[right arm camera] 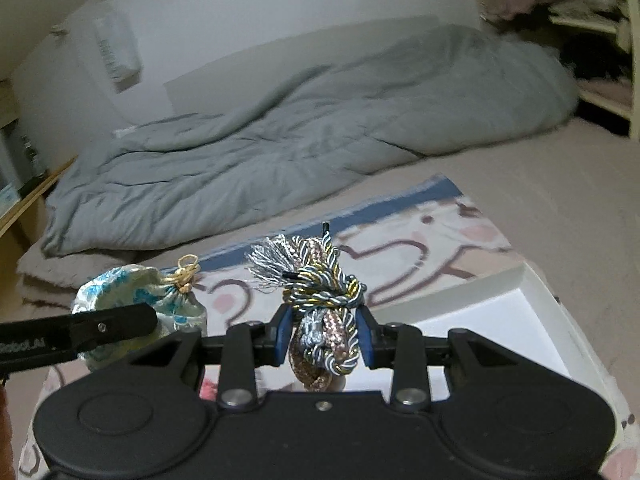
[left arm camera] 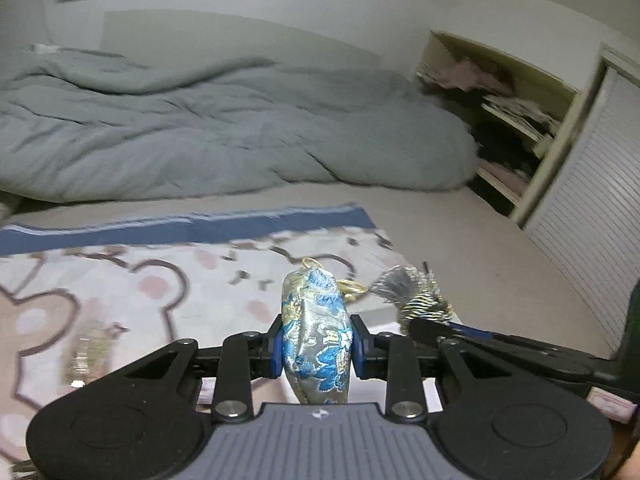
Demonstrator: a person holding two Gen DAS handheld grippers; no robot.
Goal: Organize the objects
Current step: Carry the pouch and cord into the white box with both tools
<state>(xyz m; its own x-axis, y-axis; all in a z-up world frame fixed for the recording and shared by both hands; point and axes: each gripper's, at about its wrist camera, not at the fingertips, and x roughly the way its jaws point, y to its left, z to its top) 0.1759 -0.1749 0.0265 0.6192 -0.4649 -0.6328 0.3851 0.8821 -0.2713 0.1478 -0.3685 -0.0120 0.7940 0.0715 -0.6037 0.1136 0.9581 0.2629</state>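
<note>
Pouch (left arm camera: pixel 316 336), soft brocade and probably light, was pinched mid-body by the left gripper (left arm camera: pixel 316 350) above the bear-print cloth (left arm camera: pixel 120 280). Beside it, the right gripper (right arm camera: pixel 324 338) squeezed a limp cord bundle (right arm camera: pixel 324 300) above a white box (right arm camera: pixel 520 300).

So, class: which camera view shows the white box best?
The right wrist view. There the white box shows its raised rim and pale inside, lying on the bear-print cloth behind the right gripper. In the left wrist view the grippers hide it, so it cannot be made out for sure.
</note>
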